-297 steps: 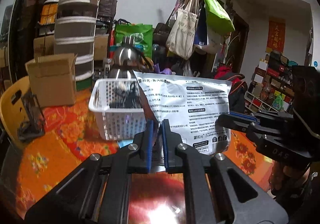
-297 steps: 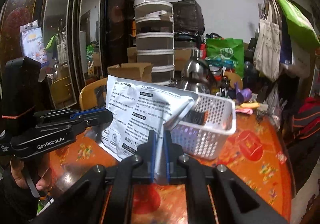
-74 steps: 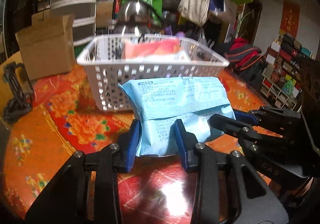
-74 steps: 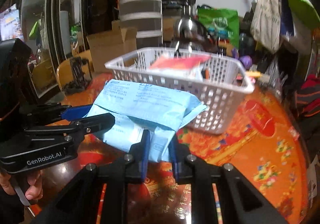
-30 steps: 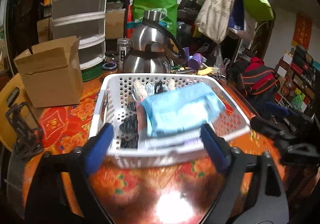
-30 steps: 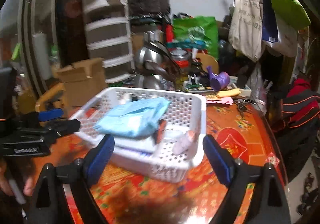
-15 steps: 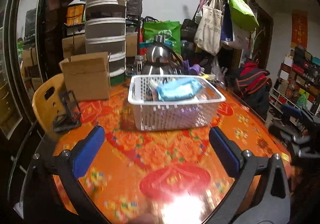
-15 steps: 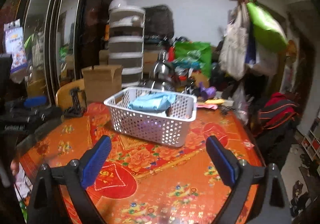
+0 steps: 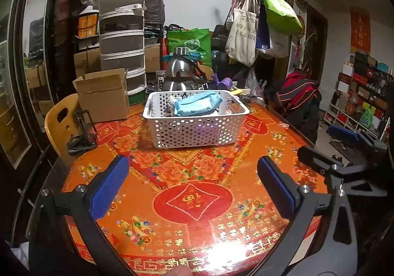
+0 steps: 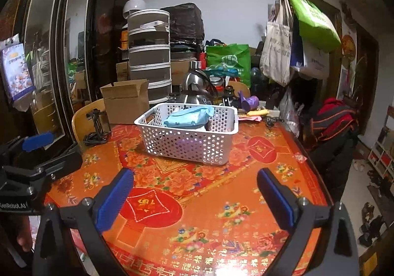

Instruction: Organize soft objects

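A white perforated basket (image 9: 194,128) (image 10: 189,143) stands on the round table with the orange and red cloth (image 9: 192,177) (image 10: 197,192). A light blue soft pack (image 9: 197,105) (image 10: 188,116) lies on top of other items inside it. My left gripper (image 9: 193,185) is open and empty, held over the table's near part, well back from the basket. My right gripper (image 10: 195,196) is open and empty too, also well back from the basket. Each gripper shows at the edge of the other's view.
A cardboard box (image 9: 103,94) and a stack of round trays (image 9: 122,37) stand behind the basket at left, a steel kettle (image 9: 181,71) behind it. A yellow chair (image 9: 60,123) with a black clamp stands left. A coat rack with bags (image 9: 256,25) stands at back right.
Both grippers let go of the blue pack into the basket, opened wide and drew back from the basket toward the table's near edge.
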`<state>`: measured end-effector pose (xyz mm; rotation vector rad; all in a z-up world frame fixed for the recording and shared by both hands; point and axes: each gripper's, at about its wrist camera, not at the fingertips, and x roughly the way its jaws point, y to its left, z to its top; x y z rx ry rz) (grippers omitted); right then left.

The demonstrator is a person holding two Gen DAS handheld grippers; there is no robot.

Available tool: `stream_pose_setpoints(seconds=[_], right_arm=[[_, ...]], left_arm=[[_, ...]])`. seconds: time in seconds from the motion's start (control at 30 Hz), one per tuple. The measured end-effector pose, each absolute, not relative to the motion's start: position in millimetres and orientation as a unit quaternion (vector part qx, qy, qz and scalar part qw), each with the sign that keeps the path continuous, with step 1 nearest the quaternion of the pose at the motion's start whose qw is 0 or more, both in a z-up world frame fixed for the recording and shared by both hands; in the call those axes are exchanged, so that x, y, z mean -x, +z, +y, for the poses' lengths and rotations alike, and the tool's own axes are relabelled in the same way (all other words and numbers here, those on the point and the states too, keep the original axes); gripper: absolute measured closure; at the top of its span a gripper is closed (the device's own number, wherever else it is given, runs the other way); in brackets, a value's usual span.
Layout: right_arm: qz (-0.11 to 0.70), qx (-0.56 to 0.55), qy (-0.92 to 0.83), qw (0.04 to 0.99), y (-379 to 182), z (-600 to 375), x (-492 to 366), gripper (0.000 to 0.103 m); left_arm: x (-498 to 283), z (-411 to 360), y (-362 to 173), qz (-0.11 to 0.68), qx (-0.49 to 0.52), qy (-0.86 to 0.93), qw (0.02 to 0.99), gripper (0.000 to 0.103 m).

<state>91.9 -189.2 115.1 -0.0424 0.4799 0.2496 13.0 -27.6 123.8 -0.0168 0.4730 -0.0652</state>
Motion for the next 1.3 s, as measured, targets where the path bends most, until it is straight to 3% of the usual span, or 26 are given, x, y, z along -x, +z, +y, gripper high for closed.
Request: stream_pose_setpoints(seconds=[1.3], right_arm=[[0.239, 0.015, 0.125, 0.963, 108.9, -194.1, -102.5, 0.003]], left_arm=[[-37.9, -13.7, 115.5, 0.254, 0.025, -0.032, 0.966, 0.000]])
